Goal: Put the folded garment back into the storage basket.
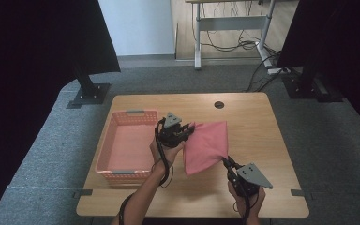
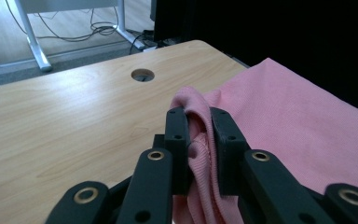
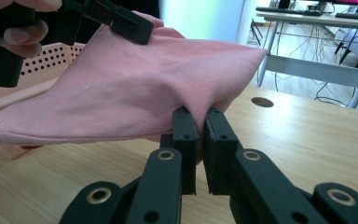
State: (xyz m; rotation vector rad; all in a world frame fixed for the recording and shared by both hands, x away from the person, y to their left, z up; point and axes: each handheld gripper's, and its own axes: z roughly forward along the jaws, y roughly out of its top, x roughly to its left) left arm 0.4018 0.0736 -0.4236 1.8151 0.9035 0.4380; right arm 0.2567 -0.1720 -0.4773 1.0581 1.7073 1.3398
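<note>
On my desk [image 1: 262,122] the basket [image 1: 126,143] sits at the left, the cloth [image 1: 208,145] just right of it. My left gripper [image 1: 186,131] meets the cloth's left corner beside the basket; my right gripper [image 1: 227,163] meets its near corner, toward me.

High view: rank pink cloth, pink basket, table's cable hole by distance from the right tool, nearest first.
From the right tool:
1. Pink cloth: gripped at its near corner, mid-table.
2. Cable hole: straight ahead, near the table's far edge.
3. Pink basket: across the table at its left side, beyond the left tool, which also grips the cloth.
</note>
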